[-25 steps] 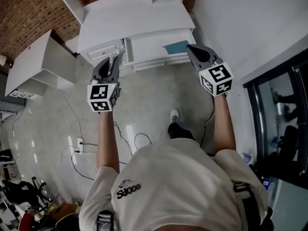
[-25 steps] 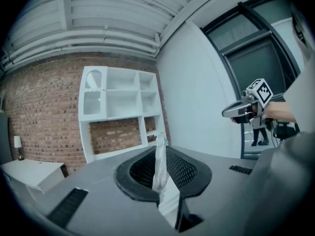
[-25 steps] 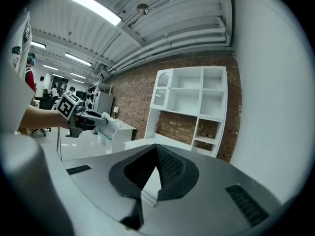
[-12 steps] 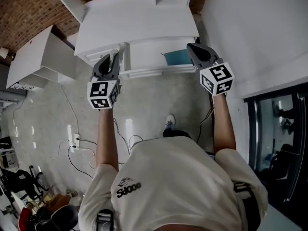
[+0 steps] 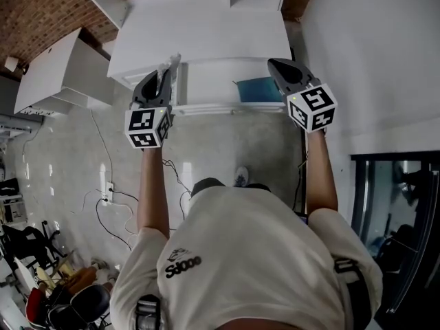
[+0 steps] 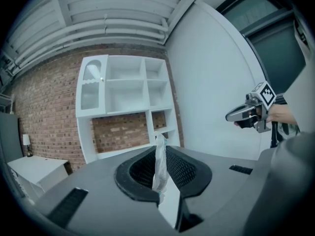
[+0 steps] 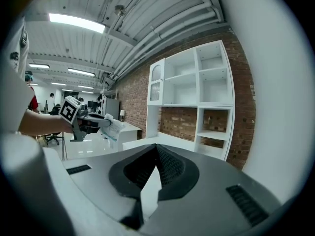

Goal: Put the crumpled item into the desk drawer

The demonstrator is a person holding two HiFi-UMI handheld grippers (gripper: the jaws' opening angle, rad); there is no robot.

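Note:
A crumpled white item (image 5: 172, 64) sticks up from my left gripper (image 5: 165, 75), which is shut on it. In the left gripper view the item (image 6: 159, 170) stands as a thin twisted strip between the pads of that gripper (image 6: 164, 155). My right gripper (image 5: 276, 64) is shut with nothing in it, and its jaws (image 7: 156, 149) meet at the tips. Both point at the white desk (image 5: 206, 26). Its drawer (image 5: 218, 106) is pulled out below the gripper tips, with a blue thing (image 5: 260, 88) lying inside at the right.
A white shelf unit (image 6: 123, 102) stands on the desk against a brick wall. A lower white table (image 5: 55, 74) is at the left. Cables (image 5: 110, 199) run over the pale floor. A white wall (image 5: 371, 47) and dark glass door bound the right side.
The person has stepped toward the desk, so the desk and open drawer sit closer under both grippers. The left gripper's hold on the crumpled item is unchanged.

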